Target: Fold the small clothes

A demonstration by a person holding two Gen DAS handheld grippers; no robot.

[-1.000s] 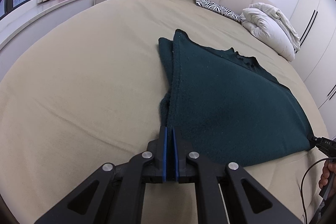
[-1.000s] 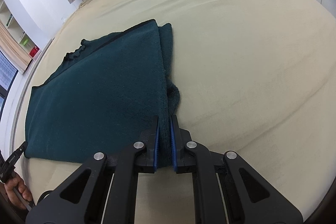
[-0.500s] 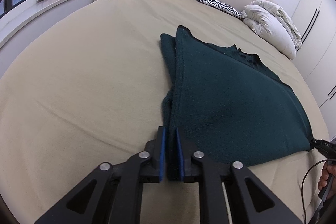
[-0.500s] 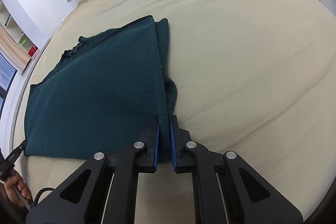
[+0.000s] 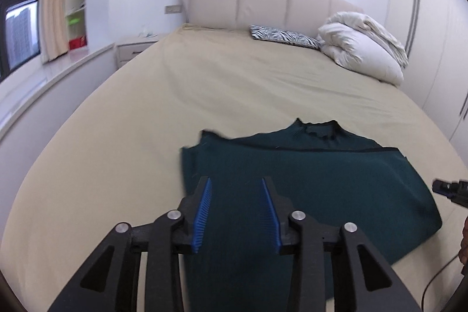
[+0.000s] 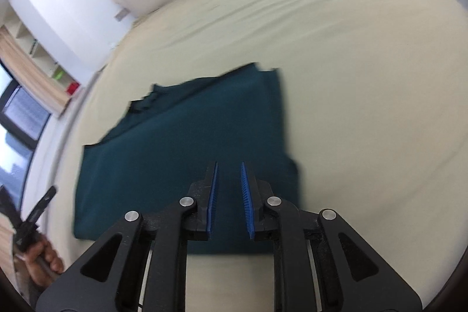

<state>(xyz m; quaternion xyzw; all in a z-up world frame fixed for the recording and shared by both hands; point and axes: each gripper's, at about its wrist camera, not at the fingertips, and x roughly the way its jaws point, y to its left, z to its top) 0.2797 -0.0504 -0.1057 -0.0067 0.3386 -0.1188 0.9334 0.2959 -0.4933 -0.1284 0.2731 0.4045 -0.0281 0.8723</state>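
A dark teal knitted garment [image 5: 316, 174] lies flat on the beige bed, sides folded in, collar toward the headboard. It also shows in the right wrist view [image 6: 187, 142]. My left gripper [image 5: 236, 180] is open and empty, raised above the garment's left part. My right gripper [image 6: 228, 164] is open and empty, raised above the garment's near right part. The right gripper's tip [image 5: 447, 189] shows at the left wrist view's right edge. The left gripper [image 6: 32, 215], in a hand, shows at the right wrist view's left edge.
The beige bed [image 5: 234, 84] spreads all round the garment. A zebra-print pillow [image 5: 283, 35] and a white bundled duvet [image 5: 362, 46] lie by the padded headboard [image 5: 263, 2]. A windowsill and shelves run along the left [image 5: 58, 60]; wardrobe doors stand at the right [image 5: 433, 28].
Both grippers were shut on the garment's folded side edges; now both have opened, let go and lifted away. The garment lies released on the bed.
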